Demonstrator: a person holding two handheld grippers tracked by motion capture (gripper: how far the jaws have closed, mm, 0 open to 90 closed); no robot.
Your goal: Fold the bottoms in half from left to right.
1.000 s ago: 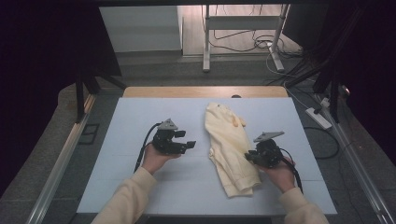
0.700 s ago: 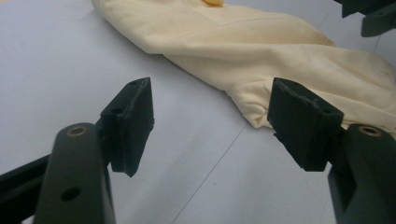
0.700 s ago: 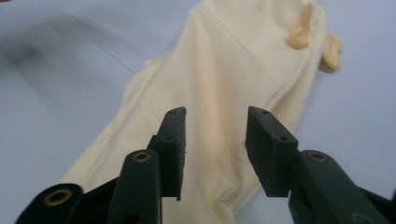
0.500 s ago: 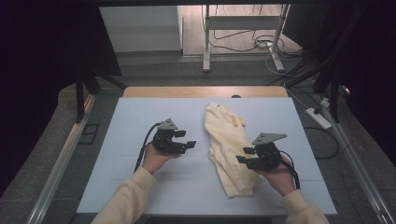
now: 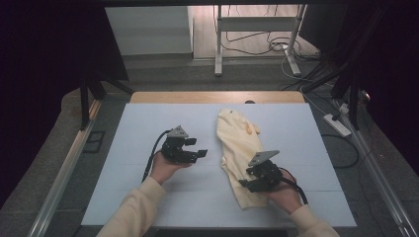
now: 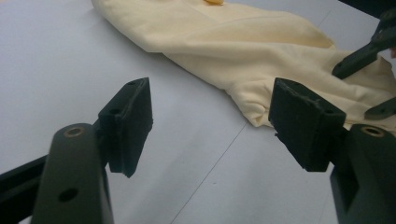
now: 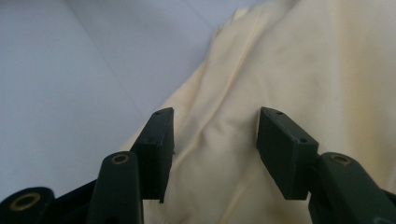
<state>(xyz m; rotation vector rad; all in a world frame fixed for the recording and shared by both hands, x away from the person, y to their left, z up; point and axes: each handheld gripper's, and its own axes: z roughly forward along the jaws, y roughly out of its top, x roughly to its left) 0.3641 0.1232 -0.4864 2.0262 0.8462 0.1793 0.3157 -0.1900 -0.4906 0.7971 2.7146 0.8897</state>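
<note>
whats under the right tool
Under the right tool lies the cream garment, folded on the white table mat. Its jaws have just been opening, and stand apart over the cloth without pinching it. What the cloth covers cannot be seen.

Soft cream cloth garment (image 5: 240,148), matt and lightly creased, pale matt tabletop (image 5: 148,118) smooth as foam board, bare wood strip (image 5: 197,97) at its far edge, matt black rubbery gripper pads (image 7: 159,144)

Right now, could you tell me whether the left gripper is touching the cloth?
Apart. The left gripper view shows the left gripper open over bare table, with the cloth lying beyond its pads.
</note>
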